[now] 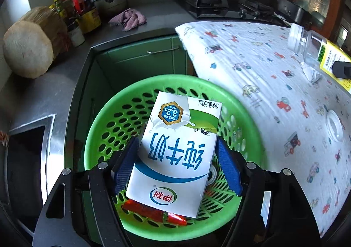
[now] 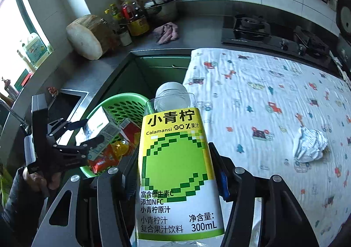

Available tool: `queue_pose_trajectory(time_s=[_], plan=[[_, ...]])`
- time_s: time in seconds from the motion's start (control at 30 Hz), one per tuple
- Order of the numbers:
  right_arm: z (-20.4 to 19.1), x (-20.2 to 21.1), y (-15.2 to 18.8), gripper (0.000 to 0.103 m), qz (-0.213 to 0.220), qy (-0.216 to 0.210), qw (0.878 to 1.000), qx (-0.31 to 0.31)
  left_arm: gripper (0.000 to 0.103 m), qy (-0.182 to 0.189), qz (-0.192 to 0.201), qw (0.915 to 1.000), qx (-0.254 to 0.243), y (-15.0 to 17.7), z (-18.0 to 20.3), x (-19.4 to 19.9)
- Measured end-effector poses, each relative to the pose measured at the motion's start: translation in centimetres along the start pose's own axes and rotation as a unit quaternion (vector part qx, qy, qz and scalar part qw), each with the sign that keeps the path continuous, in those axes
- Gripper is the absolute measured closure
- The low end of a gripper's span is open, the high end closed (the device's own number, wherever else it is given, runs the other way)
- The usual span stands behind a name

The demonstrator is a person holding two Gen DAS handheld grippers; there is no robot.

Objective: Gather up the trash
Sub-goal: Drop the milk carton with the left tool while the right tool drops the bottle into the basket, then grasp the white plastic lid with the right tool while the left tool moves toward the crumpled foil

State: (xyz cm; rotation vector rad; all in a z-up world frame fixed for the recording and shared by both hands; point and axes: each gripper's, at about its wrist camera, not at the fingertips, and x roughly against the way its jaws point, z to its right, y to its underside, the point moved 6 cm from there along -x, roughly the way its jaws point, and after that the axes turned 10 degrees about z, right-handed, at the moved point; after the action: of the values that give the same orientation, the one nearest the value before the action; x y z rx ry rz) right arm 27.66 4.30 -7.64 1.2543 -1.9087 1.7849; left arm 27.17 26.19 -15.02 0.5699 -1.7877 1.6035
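Note:
My left gripper point(image 1: 178, 154) is shut on a white milk carton point(image 1: 175, 150) and holds it over the green perforated basket point(image 1: 105, 110), which holds red and orange wrappers point(image 1: 144, 209). In the right wrist view the left gripper point(image 2: 87, 135) holds the carton point(image 2: 101, 126) above the basket point(image 2: 127, 98). My right gripper point(image 2: 173, 179) is shut on a clear juice bottle with a yellow-green label point(image 2: 175, 159), held above the table's left edge beside the basket. The bottle also shows at the right in the left wrist view point(image 1: 316, 49).
A crumpled white paper point(image 2: 310, 145) lies on the patterned tablecloth point(image 2: 252, 93); it also shows in the left wrist view point(image 1: 311, 72). A white lid point(image 1: 334, 125) lies on the cloth. A sink point(image 1: 24, 159), chopping block point(image 1: 28, 49), bottles, a pot, a pink rag point(image 1: 129, 18) and a stove point(image 2: 272, 34) are around.

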Motion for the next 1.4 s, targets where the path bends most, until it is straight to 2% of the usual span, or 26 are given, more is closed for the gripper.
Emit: queue_pose_trajectory(time_s=[0.07, 0.13, 0.17, 0.37, 0.57, 0.67, 0.7, 0.73, 0.87, 1.13, 1.4], plan=[[-1.6, -1.1, -0.4, 0.048, -0.004, -0.011, 1.000, 0.008, 0.030, -0.006, -0.004, 0.9999, 0.014, 0.9, -0.9, -0.1], [-3.2, -2.3, -0.7, 0.048, -0.010, -0.026, 1.000, 0.013, 0.022, -0.012, -0.008, 0.9994, 0.030, 1.7, -1.9, -0.1], [-3.9, -2.9, -0.8, 0.048, -0.013, -0.033, 0.999, 0.013, 0.021, -0.015, -0.008, 0.9992, 0.037, 1.9, -2.3, 0.0], [-7.7, -6.7, -0.9, 0.048, -0.038, -0.068, 0.997, 0.014, 0.021, -0.026, -0.003, 0.9974, 0.067, 3.3, -4.5, 1.0], [-10.0, -10.1, -0.6, 0.048, -0.060, -0.078, 0.995, 0.014, 0.021, -0.041, 0.005, 0.9953, 0.088, 4.1, -6.5, 2.4], [-10.7, -11.7, -0.3, 0.045, -0.066, -0.084, 0.994, 0.009, 0.019, -0.045, 0.005, 0.9942, 0.098, 4.5, -7.3, 2.8], [-10.9, -12.2, -0.2, 0.037, -0.065, -0.087, 0.994, 0.005, 0.018, -0.047, 0.005, 0.9940, 0.099, 4.5, -7.4, 2.9], [-11.0, -12.5, -0.3, 0.035, -0.064, -0.086, 0.994, 0.003, 0.017, -0.049, 0.006, 0.9939, 0.099, 4.6, -7.5, 3.1], [-11.3, -12.2, -0.2, 0.034, -0.057, -0.089, 0.994, 0.013, 0.017, -0.051, 0.009, 0.9939, 0.098, 4.5, -7.4, 3.5], [-7.4, -8.0, 0.7, 0.026, -0.037, -0.077, 0.996, 0.006, 0.016, -0.043, 0.021, 0.9948, 0.090, 3.5, -5.4, 4.2], [0.4, -2.2, 3.6, 0.023, -0.016, -0.015, 1.000, -0.018, 0.014, -0.024, 0.037, 0.9959, 0.079, 2.2, -1.1, 5.1]])
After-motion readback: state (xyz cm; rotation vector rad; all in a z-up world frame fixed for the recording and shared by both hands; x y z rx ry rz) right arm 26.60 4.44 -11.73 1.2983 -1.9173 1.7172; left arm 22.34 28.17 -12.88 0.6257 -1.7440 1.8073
